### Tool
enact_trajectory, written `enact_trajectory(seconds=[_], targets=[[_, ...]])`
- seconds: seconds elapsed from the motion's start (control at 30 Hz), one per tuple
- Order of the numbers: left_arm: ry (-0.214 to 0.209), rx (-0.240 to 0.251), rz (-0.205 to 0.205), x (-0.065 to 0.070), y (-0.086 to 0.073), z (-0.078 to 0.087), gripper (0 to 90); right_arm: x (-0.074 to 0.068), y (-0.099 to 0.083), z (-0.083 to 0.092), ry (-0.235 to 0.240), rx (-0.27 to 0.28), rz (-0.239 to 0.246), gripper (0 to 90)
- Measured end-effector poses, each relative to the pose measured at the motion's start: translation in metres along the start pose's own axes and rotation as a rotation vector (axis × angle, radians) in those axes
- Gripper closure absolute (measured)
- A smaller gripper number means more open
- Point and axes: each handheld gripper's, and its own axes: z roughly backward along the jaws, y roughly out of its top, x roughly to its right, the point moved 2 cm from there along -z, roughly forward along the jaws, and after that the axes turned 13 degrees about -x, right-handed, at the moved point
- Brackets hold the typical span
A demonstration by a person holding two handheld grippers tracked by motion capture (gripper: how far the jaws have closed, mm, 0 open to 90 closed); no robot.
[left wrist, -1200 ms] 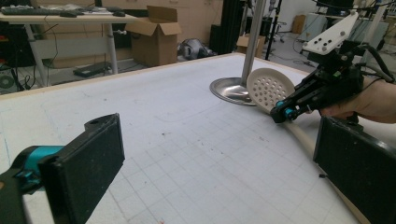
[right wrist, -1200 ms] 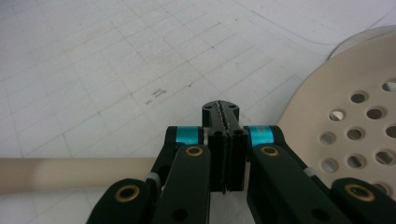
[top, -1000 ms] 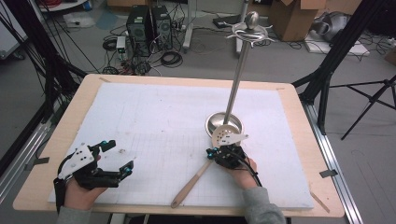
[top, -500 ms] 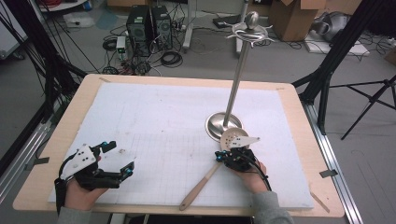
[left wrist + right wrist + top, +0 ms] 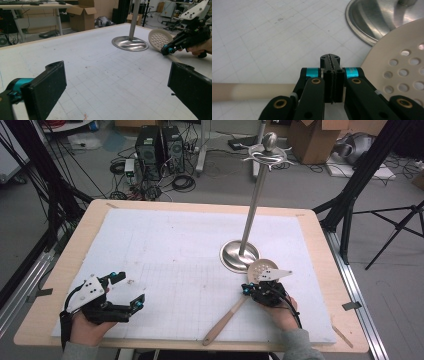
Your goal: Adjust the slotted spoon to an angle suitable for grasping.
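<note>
A pale wooden slotted spoon (image 5: 226, 318) lies on the white mat, with its holed head (image 5: 263, 268) just in front of the metal stand's round base (image 5: 235, 256). My right gripper (image 5: 246, 289) is shut, pads together, right over the spoon's neck. In the right gripper view the closed jaws (image 5: 330, 59) sit above the handle (image 5: 257, 91), with the head (image 5: 402, 67) to the right. I cannot tell whether they press on the handle. My left gripper (image 5: 128, 291) rests open near the front left, nothing between its jaws (image 5: 118, 75). The left gripper view shows the spoon head (image 5: 158, 40) and right gripper (image 5: 167, 50).
The stand's tall pole (image 5: 252, 205) rises from the base and carries hooks at the top (image 5: 269, 152). The wooden table edge (image 5: 320, 230) frames the white gridded mat (image 5: 170, 250). Computers, cables and boxes lie on the floor beyond.
My right gripper has moved to the right, and the spoon has shifted right with it, head now right of the stand's base. The left gripper has stayed in place.
</note>
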Motion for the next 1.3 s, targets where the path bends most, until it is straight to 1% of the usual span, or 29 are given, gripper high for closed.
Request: enact_trajectory(seconds=[0.13, 0.23, 0.33, 0.37, 0.43, 0.6, 0.7, 0.73, 0.8, 0.9, 0.97, 1.03, 1.07, 1.1, 1.13, 1.17, 1.2, 1.27, 1.3], targets=[[-0.003, -0.006, 0.002, 0.001, -0.001, -0.002, 2.3, 0.006, -0.007, 0.006, -0.012, 0.001, -0.010, 90.0], [-0.004, -0.018, -0.008, 0.002, -0.001, -0.004, 2.3, 0.009, -0.011, 0.010, -0.025, 0.000, -0.011, 90.0], [-0.005, -0.020, -0.011, 0.003, -0.001, -0.005, 2.3, 0.013, -0.017, 0.015, -0.031, 0.002, -0.022, 90.0], [-0.005, -0.022, -0.011, 0.003, -0.001, -0.005, 2.3, 0.015, -0.020, 0.018, -0.033, 0.002, -0.030, 90.0], [-0.007, -0.022, -0.010, 0.003, -0.001, -0.005, 2.3, 0.017, -0.022, 0.020, -0.035, 0.004, -0.031, 90.0], [-0.004, -0.022, -0.005, 0.003, -0.002, -0.006, 2.3, 0.023, -0.032, 0.028, -0.047, 0.004, -0.052, 90.0], [-0.006, -0.027, -0.008, 0.004, -0.002, -0.007, 2.3, 0.025, -0.037, 0.032, -0.053, 0.002, -0.060, 90.0], [-0.007, -0.028, -0.007, 0.004, -0.003, -0.007, 2.3, 0.026, -0.038, 0.034, -0.059, 0.002, -0.055, 90.0], [-0.008, -0.030, -0.008, 0.004, -0.003, -0.007, 2.3, 0.029, -0.043, 0.038, -0.061, 0.002, -0.065, 90.0], [0.005, -0.023, -0.019, 0.005, -0.002, -0.006, 2.3, 0.033, -0.049, 0.043, -0.064, 0.006, -0.068, 90.0], [0.001, -0.012, -0.021, 0.006, -0.001, -0.007, 2.3, 0.036, -0.057, 0.050, -0.078, 0.006, -0.067, 90.0], [-0.001, -0.015, -0.017, 0.006, -0.001, -0.007, 2.4, 0.037, -0.059, 0.052, -0.080, 0.007, -0.068, 90.0], [-0.001, -0.016, -0.017, 0.006, -0.002, -0.007, 2.3, 0.039, -0.062, 0.055, -0.083, 0.011, -0.076, 90.0], [-0.002, -0.021, -0.015, 0.007, -0.002, -0.008, 2.4, 0.040, -0.064, 0.056, -0.082, 0.012, -0.084, 90.0], [-0.001, -0.024, -0.022, 0.006, -0.002, -0.008, 2.3, 0.042, -0.065, 0.057, -0.084, 0.013, -0.091, 90.0], [-0.002, -0.023, -0.017, 0.007, -0.002, -0.009, 2.3, 0.042, -0.065, 0.058, -0.082, 0.010, -0.098, 90.0], [-0.004, -0.025, -0.020, 0.008, -0.002, -0.010, 2.4, 0.043, -0.065, 0.057, -0.082, 0.012, -0.088, 90.0], [-0.008, -0.025, -0.024, 0.008, -0.001, -0.011, 2.3, 0.043, -0.064, 0.057, -0.091, 0.008, -0.089, 90.0], [-0.012, -0.023, -0.023, 0.009, -0.001, -0.012, 2.4, 0.043, -0.065, 0.058, -0.088, 0.014, -0.095, 90.0]])
